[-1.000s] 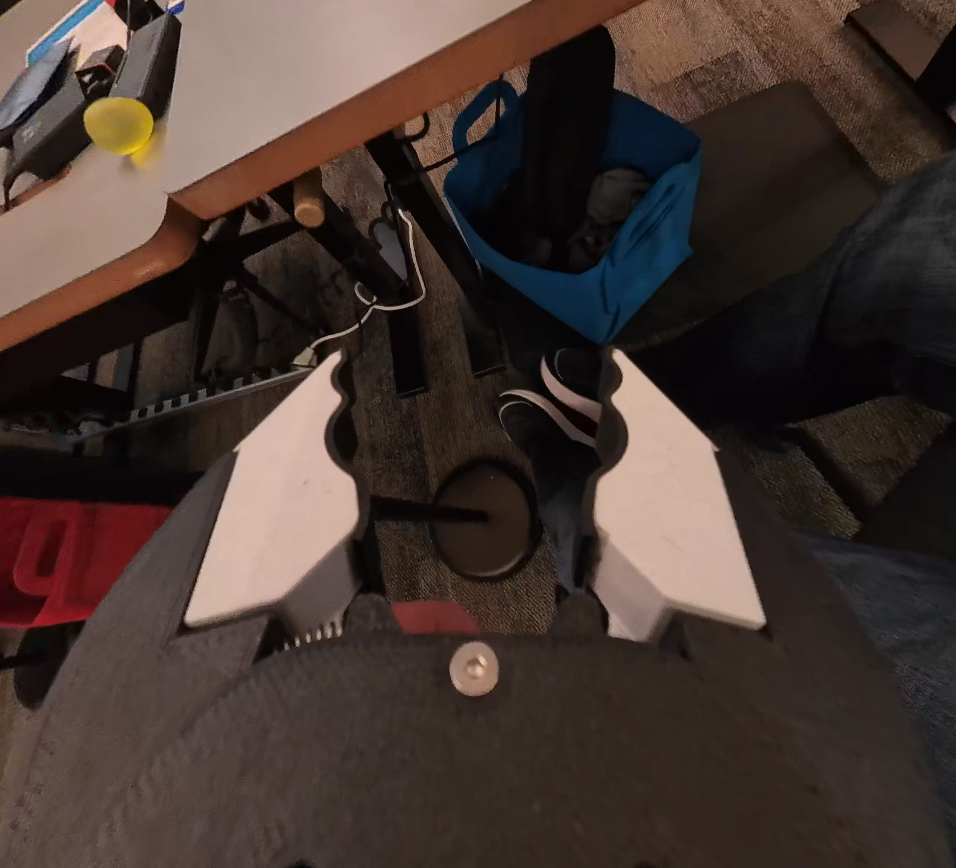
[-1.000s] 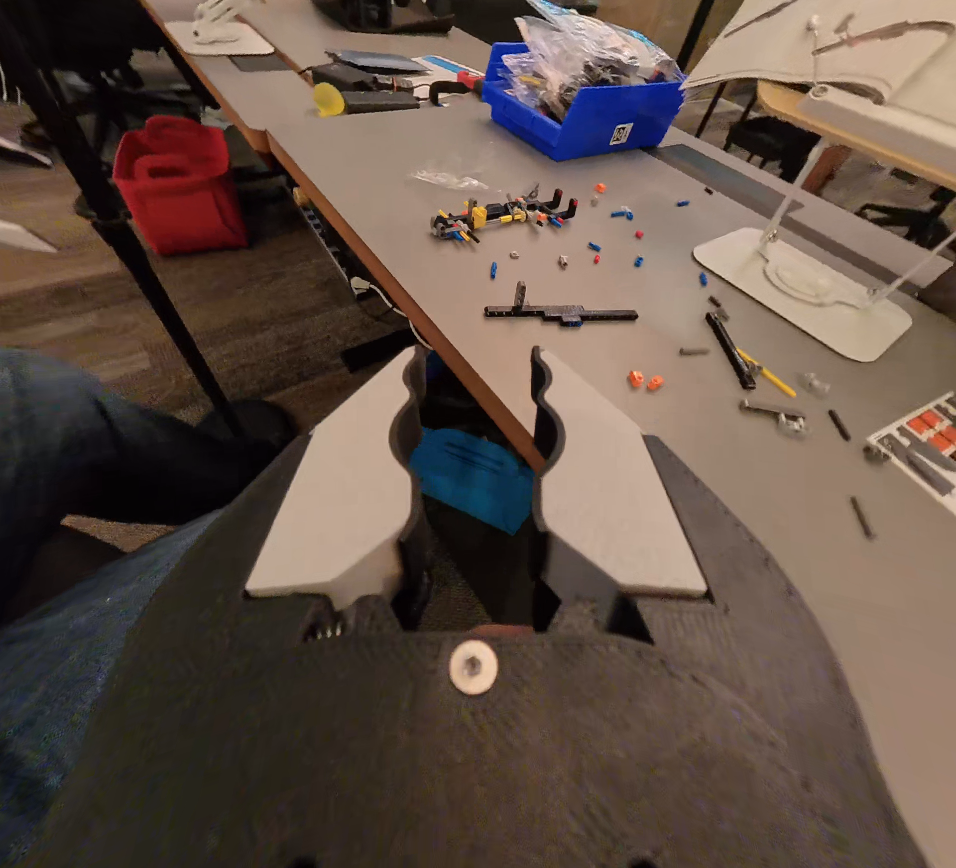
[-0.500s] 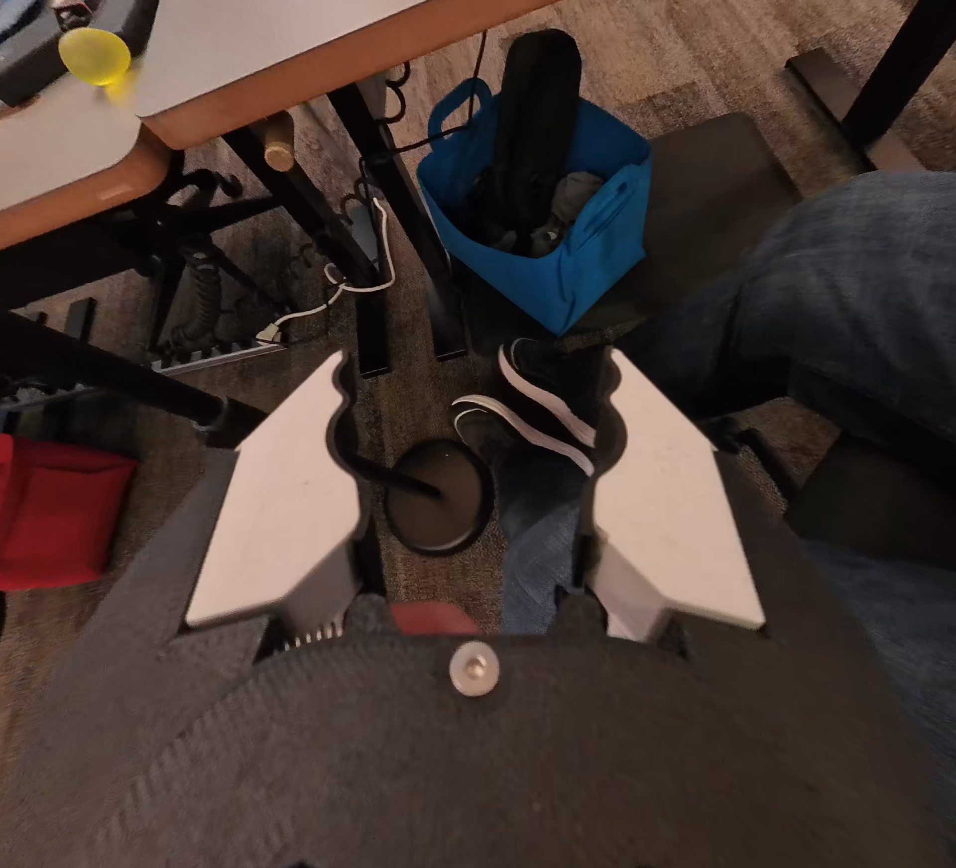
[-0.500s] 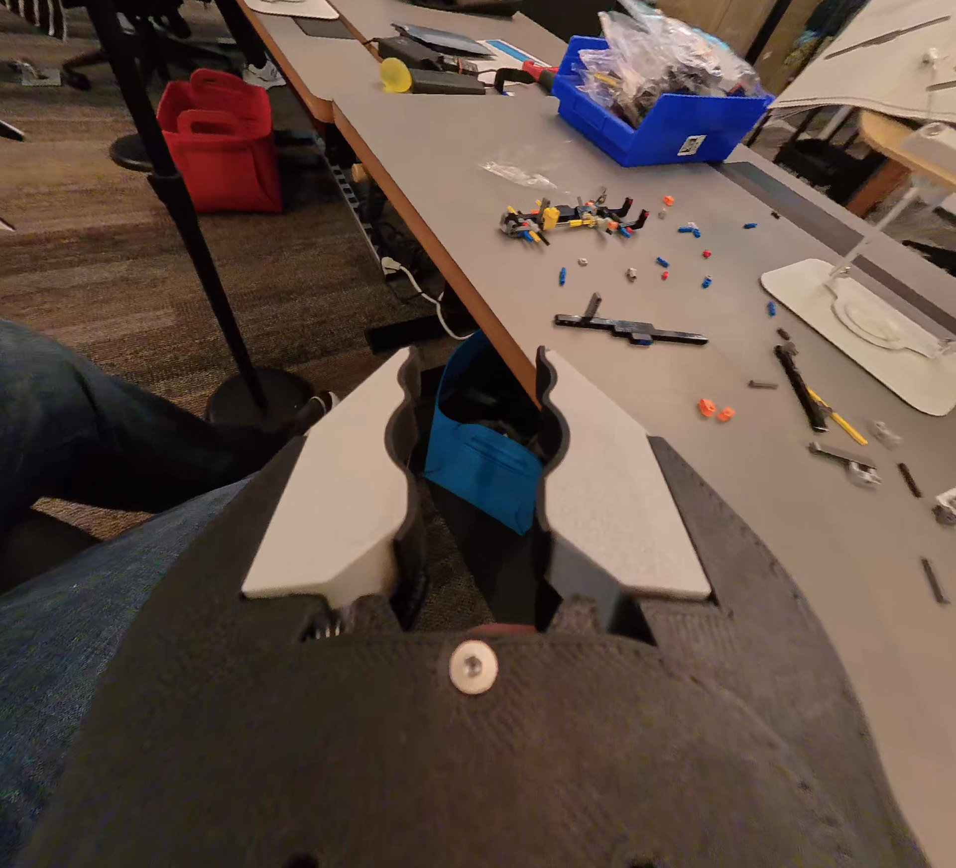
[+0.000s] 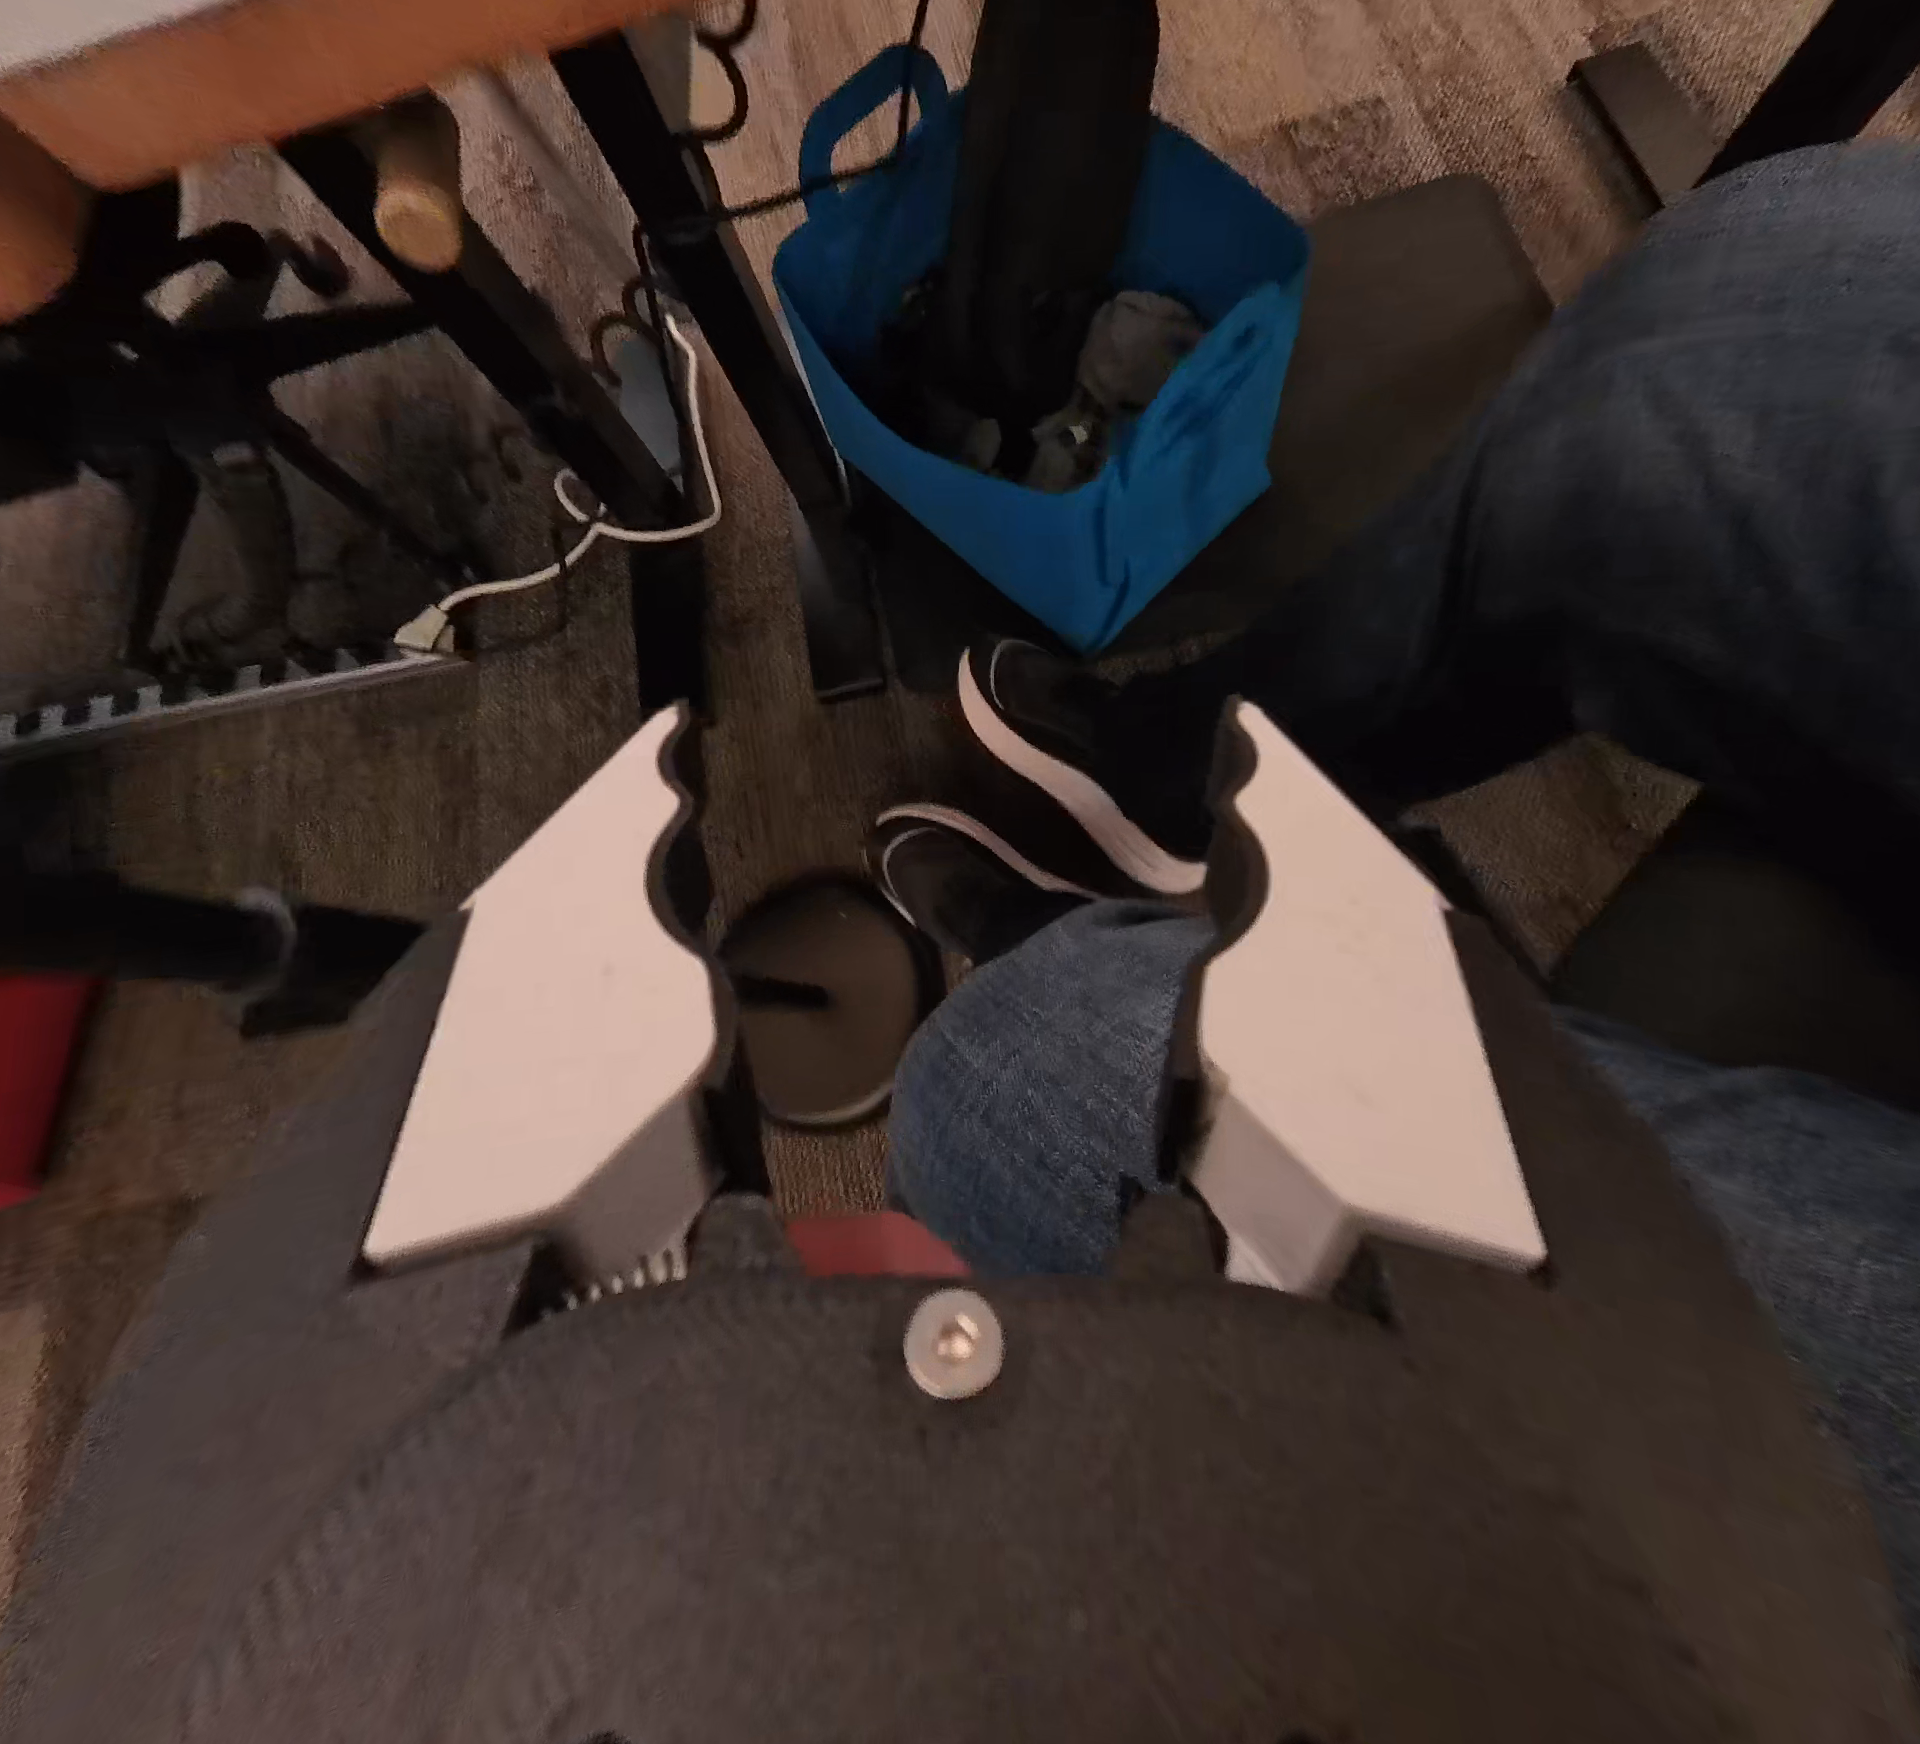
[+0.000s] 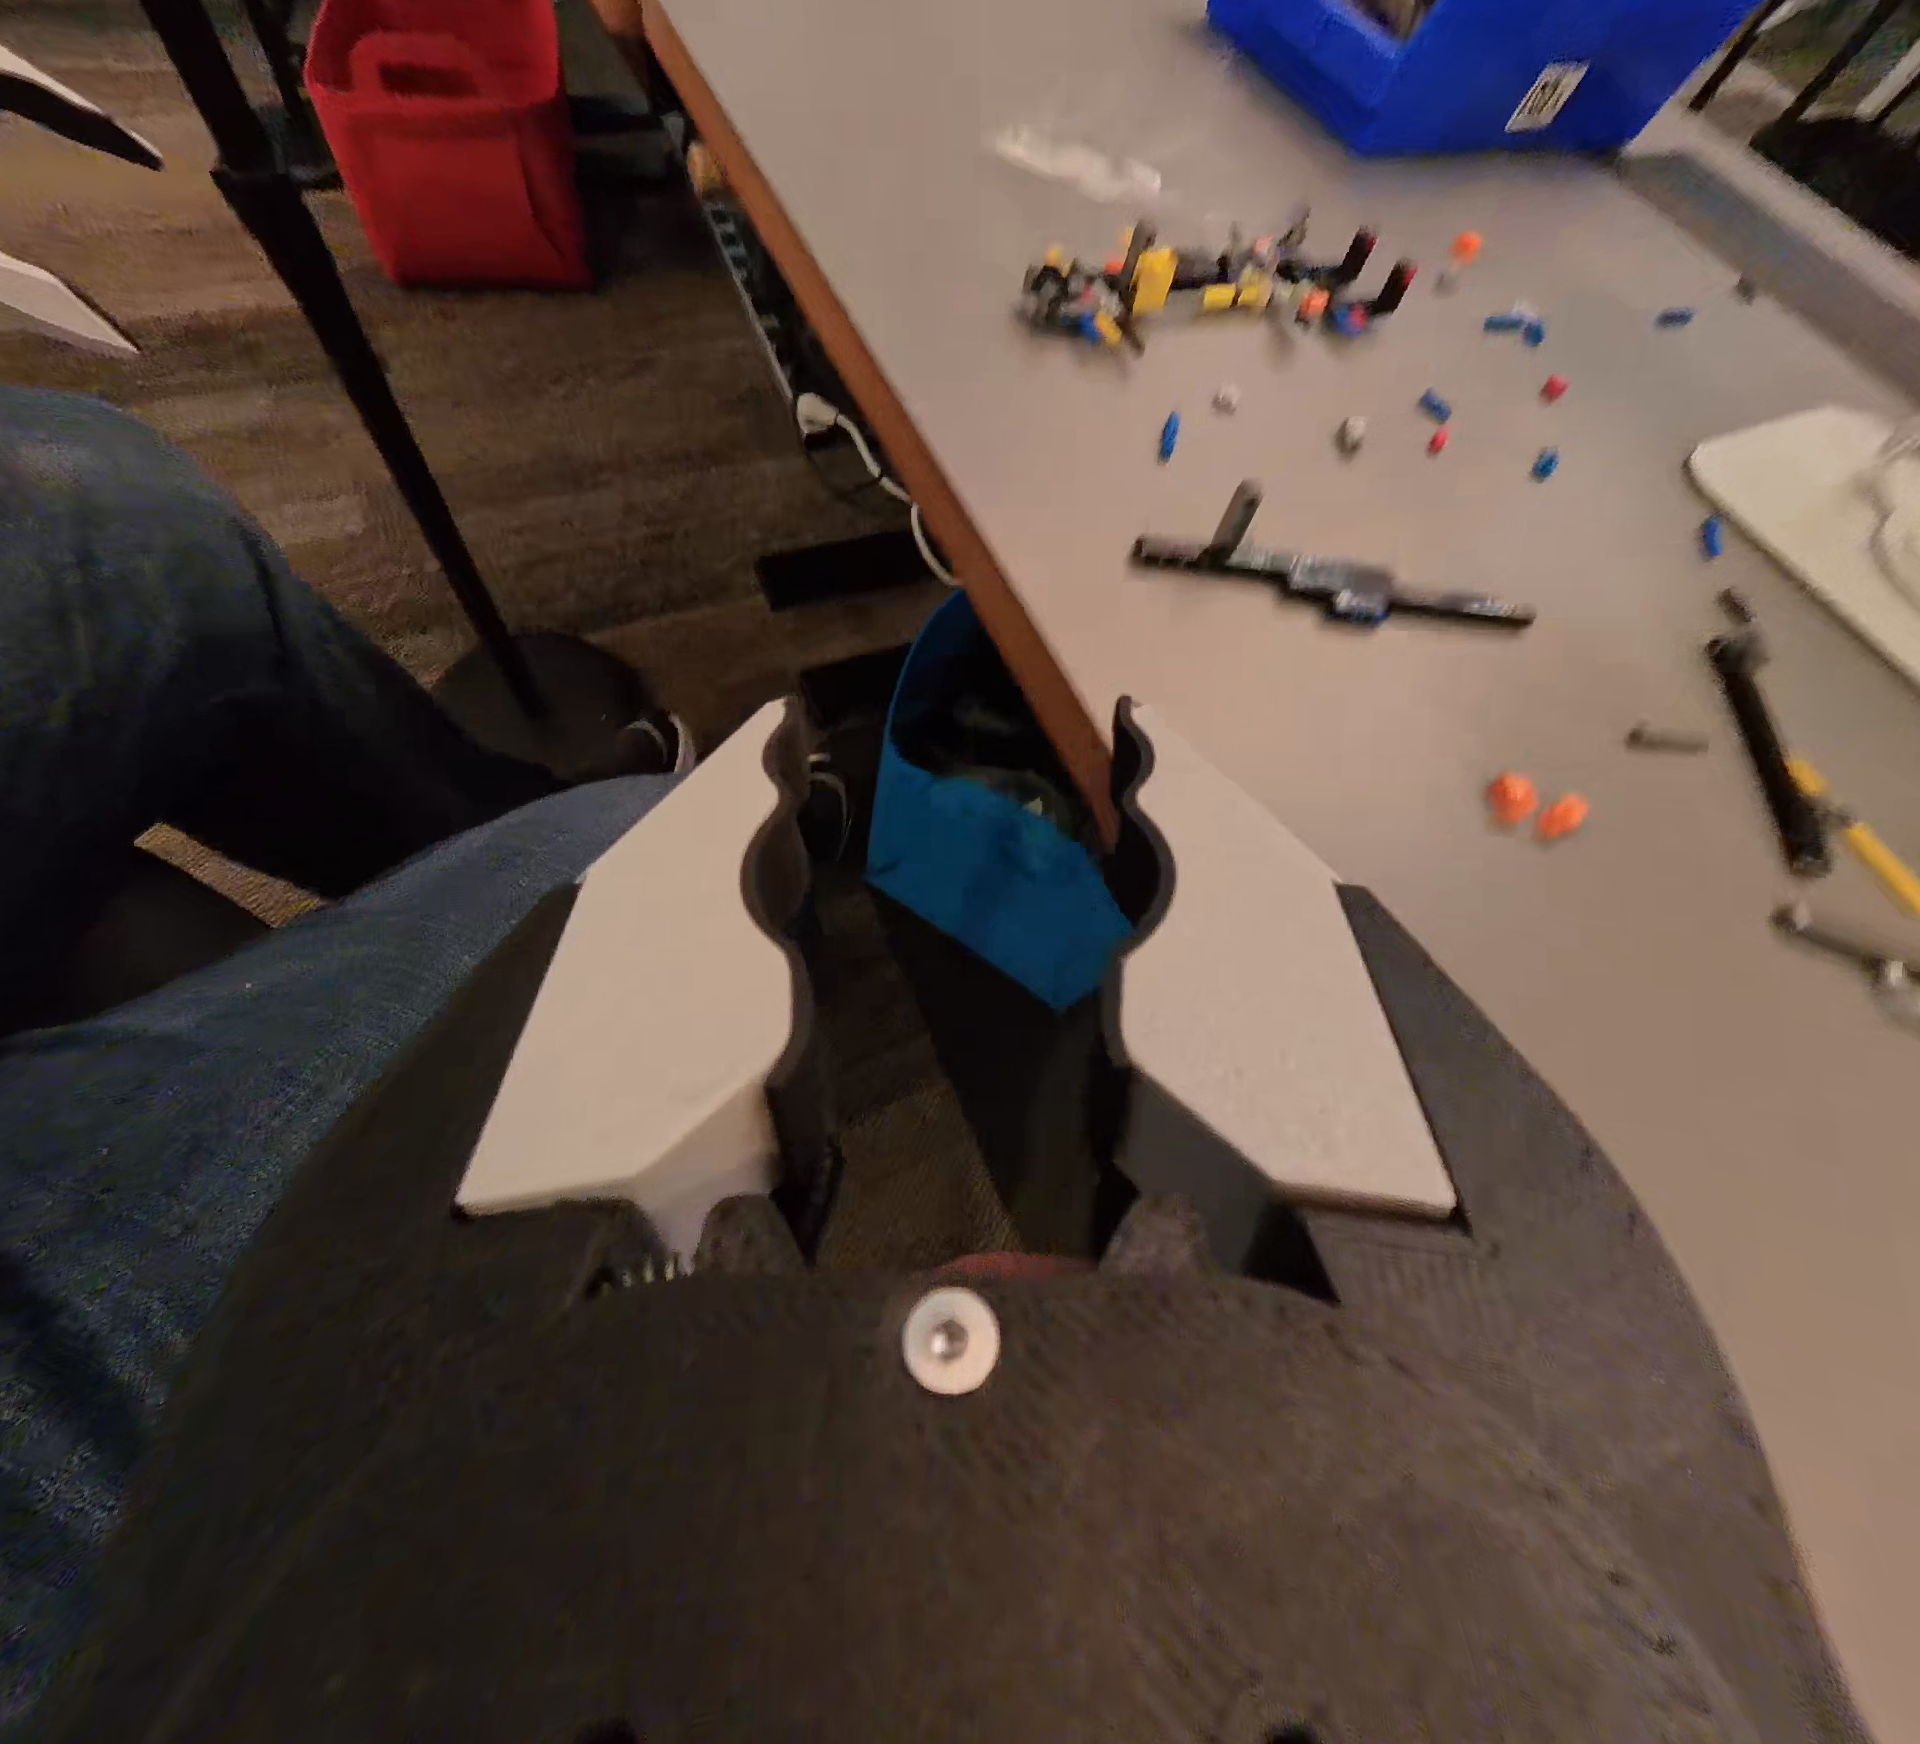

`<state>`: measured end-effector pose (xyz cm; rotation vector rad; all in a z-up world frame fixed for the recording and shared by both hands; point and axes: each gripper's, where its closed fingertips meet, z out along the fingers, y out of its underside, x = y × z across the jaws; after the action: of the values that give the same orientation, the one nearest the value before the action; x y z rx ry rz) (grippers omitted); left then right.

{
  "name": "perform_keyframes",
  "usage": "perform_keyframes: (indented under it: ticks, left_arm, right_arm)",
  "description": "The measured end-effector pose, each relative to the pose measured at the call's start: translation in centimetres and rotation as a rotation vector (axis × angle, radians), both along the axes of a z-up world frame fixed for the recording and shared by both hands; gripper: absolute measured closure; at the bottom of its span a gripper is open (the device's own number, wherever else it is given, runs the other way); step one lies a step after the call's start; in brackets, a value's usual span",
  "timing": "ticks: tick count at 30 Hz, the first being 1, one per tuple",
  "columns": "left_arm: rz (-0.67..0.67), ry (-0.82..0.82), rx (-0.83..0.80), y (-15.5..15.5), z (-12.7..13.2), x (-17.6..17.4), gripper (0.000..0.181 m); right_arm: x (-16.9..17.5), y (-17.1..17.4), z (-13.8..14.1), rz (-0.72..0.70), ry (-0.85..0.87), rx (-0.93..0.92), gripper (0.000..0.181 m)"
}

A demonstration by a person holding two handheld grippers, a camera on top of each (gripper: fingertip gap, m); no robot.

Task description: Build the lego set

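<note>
In the right wrist view a grey table carries the lego parts: a multicoloured part-built assembly, a long black beam assembly, small blue, red and orange pieces scattered about, and a black rod with a yellow stick. My right gripper is open and empty, held off the table's near edge, above a person's knee. My left gripper is open and empty, pointing down at the floor under the table; no lego shows in its view.
A blue bin of bagged parts stands at the table's back. A white stand base is at right. Below the table: a blue fabric bag, a red bag, table legs, cables, a round black stand base, the person's jeans and shoes.
My left gripper has tilted further down, so the tabletop has left its view and the knee shows between the fingers. My right gripper has opened wider and moved closer to the table.
</note>
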<state>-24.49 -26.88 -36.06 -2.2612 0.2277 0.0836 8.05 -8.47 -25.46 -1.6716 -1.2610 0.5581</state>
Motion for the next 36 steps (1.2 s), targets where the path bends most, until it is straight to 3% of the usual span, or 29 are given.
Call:
perform_keyframes:
  ticks: [5,8,16,19,26,28,32,36]
  left_arm:
    - [0.001,-0.020,0.108,8.1,5.4,-1.2,0.062]
    - [-0.013,-0.038,0.129,12.2,7.0,-1.4,0.056]
    - [-0.089,-0.094,0.140,16.8,7.5,2.2,0.060]
    - [-0.116,-0.099,0.112,18.7,7.4,2.4,0.058]
    - [-0.147,-0.166,0.161,29.6,10.3,-1.2,0.048]
    - [-0.135,-0.176,0.143,32.8,9.9,-2.4,0.047]
    - [-0.099,-0.139,0.095,36.5,7.2,-4.4,0.044]
    - [-0.064,-0.179,0.052,37.9,5.2,-4.3,0.044]
  right_arm:
    - [-1.7,4.4,2.5,-0.016,0.060,0.054,0.115]
    - [-2.1,6.0,3.4,-0.030,0.072,0.074,0.106]
    - [1.4,8.1,3.1,-0.136,0.076,0.072,0.099]
    - [2.3,9.5,2.8,-0.190,0.058,0.077,0.087]
    - [4.3,20.4,2.7,-0.407,0.032,0.093,0.069]
    - [5.2,23.3,1.3,-0.477,-0.008,0.083,0.052]
    - [6.8,25.7,-2.0,-0.523,-0.072,0.046,0.047]
    - [8.3,28.5,-0.1,-0.583,-0.030,0.054,0.042]
